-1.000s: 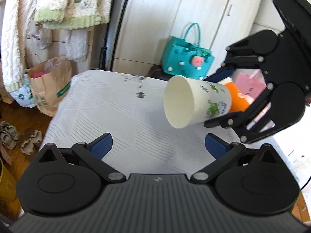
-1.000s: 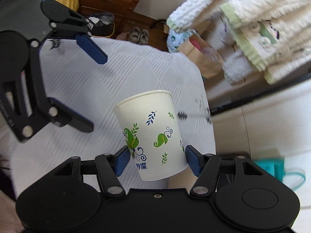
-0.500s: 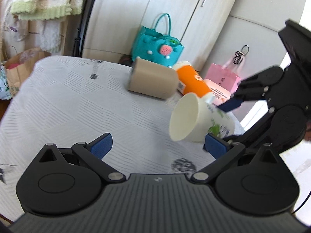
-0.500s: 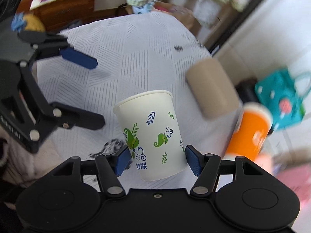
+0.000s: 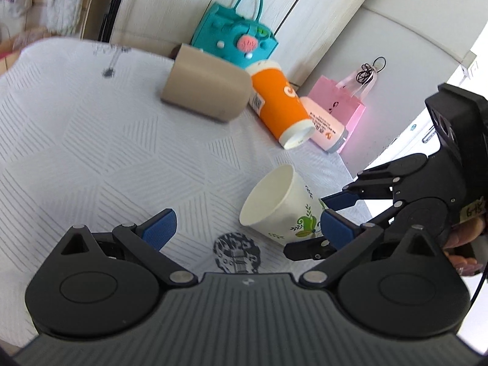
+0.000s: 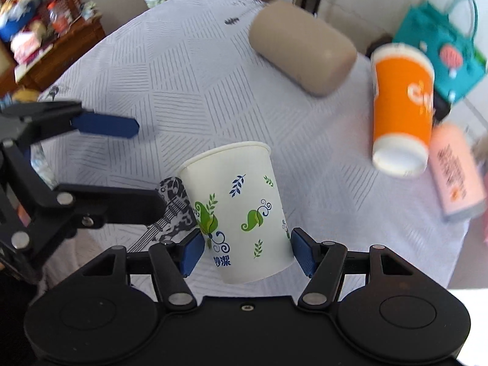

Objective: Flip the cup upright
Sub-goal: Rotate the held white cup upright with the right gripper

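Note:
A white paper cup [image 6: 241, 210] with green and blue leaf prints is held near its base by my right gripper [image 6: 245, 253], which is shut on it. In the left wrist view the cup [image 5: 274, 210] is tilted, its open mouth turned up and to the left, just above the table near the right edge. My left gripper [image 5: 247, 224] is open and empty, to the left of the cup; it shows in the right wrist view [image 6: 103, 164] too.
A tan cup [image 5: 207, 88], an orange cup [image 5: 279, 103] and a pink bottle [image 5: 328, 131] lie on their sides at the back of the white patterned tablecloth [image 5: 91, 152]. A teal bag [image 5: 235, 36] and a pink bag [image 5: 338, 100] stand behind the table.
My right gripper has carried the cup down and to the right, toward the table's right edge, and turned its mouth more upward. My left gripper stays open.

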A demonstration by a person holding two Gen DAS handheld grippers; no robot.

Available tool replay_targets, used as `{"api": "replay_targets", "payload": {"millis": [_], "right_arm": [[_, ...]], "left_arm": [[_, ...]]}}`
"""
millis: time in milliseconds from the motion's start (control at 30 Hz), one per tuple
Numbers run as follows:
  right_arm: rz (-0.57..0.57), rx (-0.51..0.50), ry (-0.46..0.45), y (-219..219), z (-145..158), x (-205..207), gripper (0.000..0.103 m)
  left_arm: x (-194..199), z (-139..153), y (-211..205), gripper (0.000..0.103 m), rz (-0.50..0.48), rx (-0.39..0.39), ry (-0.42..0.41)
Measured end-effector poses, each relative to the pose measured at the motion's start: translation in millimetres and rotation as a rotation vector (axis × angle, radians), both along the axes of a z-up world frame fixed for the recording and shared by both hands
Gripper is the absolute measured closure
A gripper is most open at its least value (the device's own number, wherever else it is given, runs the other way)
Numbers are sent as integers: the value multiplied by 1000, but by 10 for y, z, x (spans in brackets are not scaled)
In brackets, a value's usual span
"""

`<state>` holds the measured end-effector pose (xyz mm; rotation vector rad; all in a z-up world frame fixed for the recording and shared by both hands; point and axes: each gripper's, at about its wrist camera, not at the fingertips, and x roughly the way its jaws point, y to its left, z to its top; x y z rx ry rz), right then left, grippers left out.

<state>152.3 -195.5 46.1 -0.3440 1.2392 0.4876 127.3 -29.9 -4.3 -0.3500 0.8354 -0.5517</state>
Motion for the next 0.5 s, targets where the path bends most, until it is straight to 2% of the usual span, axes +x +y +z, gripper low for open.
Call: {"api": "replay_targets", "payload": {"millis": [167, 267, 367, 433, 500], "right_arm": [[-16, 30, -9, -40, -36, -26, 35], [-20, 51, -14, -118, -65, -68, 35], [-21, 118, 21, -269, -74, -39, 35], [10, 163, 38, -359, -55, -53, 32], [51, 173, 28, -389, -49, -76, 22]], "left_arm": [[12, -14, -98, 3, -3, -9, 61], [9, 6, -146, 3, -6, -42, 97], [58, -6, -176, 3, 3, -94, 145], [98, -48, -194, 4, 14, -123, 177], [149, -97, -217, 6, 21, -148, 201]]}}
